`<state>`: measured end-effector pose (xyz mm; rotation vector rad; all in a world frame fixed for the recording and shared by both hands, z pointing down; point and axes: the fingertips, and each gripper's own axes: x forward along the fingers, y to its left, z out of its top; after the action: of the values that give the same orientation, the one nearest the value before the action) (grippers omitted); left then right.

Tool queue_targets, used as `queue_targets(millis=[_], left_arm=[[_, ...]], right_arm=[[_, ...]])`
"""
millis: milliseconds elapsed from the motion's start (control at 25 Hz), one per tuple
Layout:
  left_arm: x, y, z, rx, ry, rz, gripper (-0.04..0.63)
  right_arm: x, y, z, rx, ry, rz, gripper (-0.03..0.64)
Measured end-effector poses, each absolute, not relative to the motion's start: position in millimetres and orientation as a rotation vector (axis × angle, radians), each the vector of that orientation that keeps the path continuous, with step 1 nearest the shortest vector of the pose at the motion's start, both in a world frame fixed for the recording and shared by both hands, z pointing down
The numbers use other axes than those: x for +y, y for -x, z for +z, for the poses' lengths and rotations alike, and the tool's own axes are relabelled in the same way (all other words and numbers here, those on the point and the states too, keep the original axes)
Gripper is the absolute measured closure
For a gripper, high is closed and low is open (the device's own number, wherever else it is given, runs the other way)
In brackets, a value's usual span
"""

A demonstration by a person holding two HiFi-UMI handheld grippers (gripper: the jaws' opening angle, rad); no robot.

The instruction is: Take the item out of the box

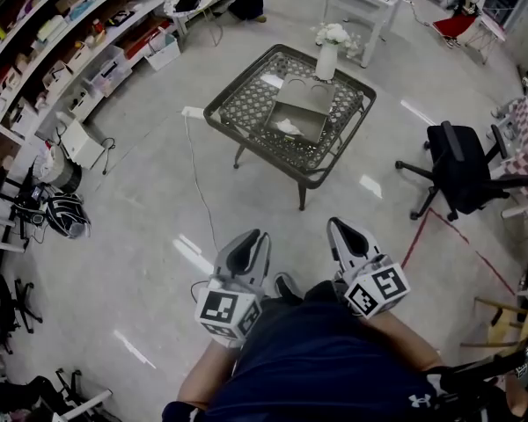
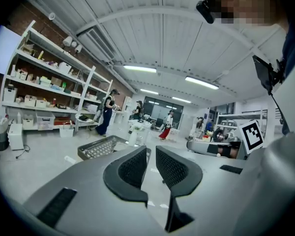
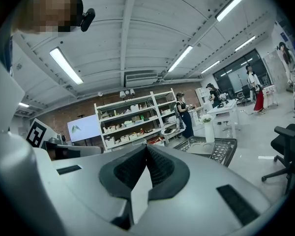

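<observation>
Both grippers are held low, close to the person's body at the near edge of the head view, well apart from the work. The left gripper (image 1: 249, 246) has its jaws a narrow way apart with nothing between them, only floor showing through the gap in the left gripper view. The right gripper (image 1: 348, 234) has its jaws brought together at the tips, empty too. Far ahead across the open floor stands a low metal mesh table (image 1: 246, 104). On it sits an open box (image 1: 310, 111), its lid folded back toward the far side, just beside a white vase of flowers (image 1: 327, 58) at the table's far right. A small pale item (image 1: 288, 127) lies inside the box toward its near-left corner; what it is cannot be made out at this range. By my reading nothing of the task is done: the item is in the box and neither gripper is near it. The whole job is left: getting to the table, reaching in, gripping the item and lifting it clear of the box walls.
</observation>
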<state>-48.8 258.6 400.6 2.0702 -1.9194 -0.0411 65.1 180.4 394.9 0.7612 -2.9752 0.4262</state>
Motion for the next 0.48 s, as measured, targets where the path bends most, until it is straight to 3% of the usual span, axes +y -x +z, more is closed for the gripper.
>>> queue_targets(millis=[480], left_arm=[[246.9, 79.8, 410.6, -1.907, -2.043, -0.051, 0.525]], right_arm=[[169.1, -30.2, 403.1, -2.957, -0.735, 0.438, 0.614]])
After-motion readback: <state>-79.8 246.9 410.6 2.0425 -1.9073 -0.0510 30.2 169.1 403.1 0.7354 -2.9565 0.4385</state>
